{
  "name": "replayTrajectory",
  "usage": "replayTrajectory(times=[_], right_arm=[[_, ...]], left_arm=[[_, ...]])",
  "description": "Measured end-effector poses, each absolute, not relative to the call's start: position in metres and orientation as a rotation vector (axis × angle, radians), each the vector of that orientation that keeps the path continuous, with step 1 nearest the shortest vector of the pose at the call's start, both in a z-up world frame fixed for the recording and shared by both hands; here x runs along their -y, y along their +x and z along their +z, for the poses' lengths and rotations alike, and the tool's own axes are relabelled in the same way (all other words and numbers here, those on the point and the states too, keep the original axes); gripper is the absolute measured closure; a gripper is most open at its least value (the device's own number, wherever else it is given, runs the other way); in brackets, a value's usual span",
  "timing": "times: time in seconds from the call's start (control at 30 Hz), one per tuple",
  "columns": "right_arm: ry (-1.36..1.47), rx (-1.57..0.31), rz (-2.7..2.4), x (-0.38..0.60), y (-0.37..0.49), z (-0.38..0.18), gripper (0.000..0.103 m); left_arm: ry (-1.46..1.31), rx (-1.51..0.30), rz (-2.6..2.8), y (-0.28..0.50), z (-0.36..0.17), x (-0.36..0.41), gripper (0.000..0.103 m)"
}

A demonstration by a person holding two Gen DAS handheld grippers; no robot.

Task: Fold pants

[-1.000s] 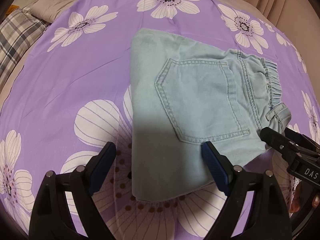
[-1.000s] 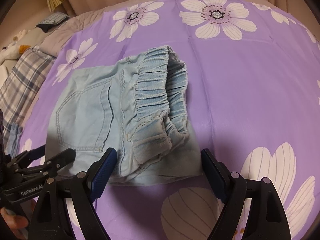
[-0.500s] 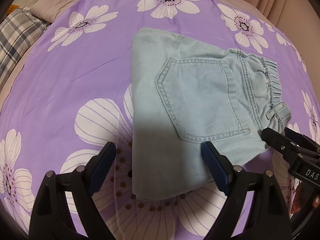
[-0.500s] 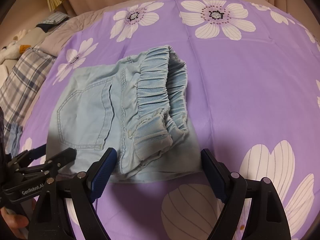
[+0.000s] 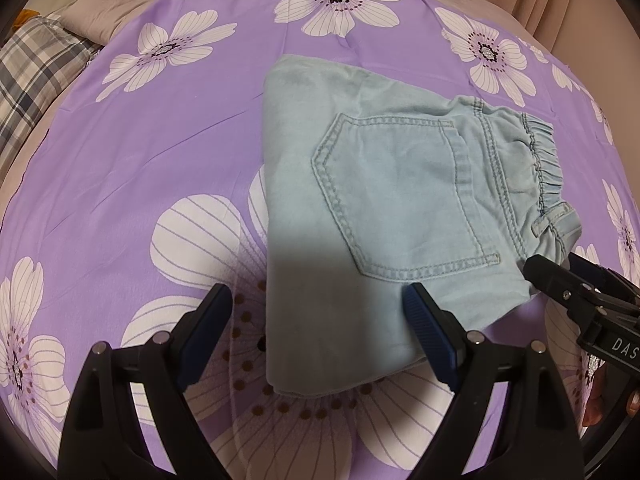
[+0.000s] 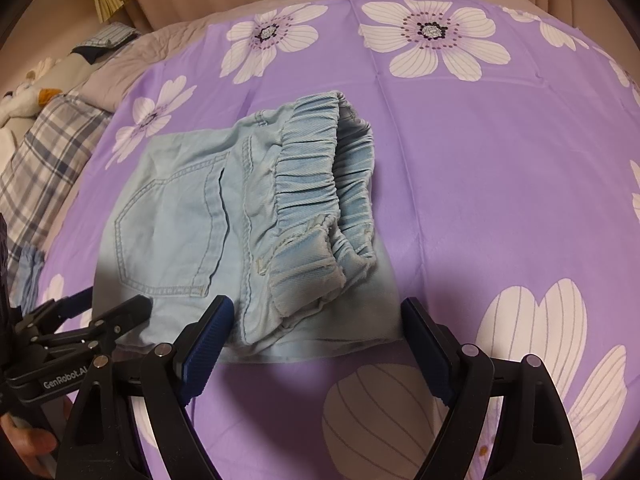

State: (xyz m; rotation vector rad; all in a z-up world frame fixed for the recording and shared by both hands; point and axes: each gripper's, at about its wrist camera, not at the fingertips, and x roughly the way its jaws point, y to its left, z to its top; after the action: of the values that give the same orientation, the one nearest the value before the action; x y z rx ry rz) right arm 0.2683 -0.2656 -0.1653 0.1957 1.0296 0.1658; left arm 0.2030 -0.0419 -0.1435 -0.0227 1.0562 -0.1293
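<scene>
1. A purple bedsheet with large white flowers (image 5: 168,152) is spread smooth over the bed.
2. On it the folded light-blue denim pants (image 5: 360,208) are laid flat, just ahead of both grippers, long axis running left to right, gathered elastic waistband (image 6: 320,184) toward the right gripper (image 6: 316,344).
3. The left gripper (image 5: 320,332) is held over the plain folded end; the fingers of both are kept wide apart, nothing gripped.
</scene>
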Motion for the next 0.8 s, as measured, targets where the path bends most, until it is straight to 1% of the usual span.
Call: replayTrajectory(times=[0.8], right_arm=[[0.192,-1.031,0.162,0.2667,0.2648,-0.1636,0.019]], left_arm=[[-0.016,-1.057,-0.125,0.1961,-0.1416,0.04,0.015]])
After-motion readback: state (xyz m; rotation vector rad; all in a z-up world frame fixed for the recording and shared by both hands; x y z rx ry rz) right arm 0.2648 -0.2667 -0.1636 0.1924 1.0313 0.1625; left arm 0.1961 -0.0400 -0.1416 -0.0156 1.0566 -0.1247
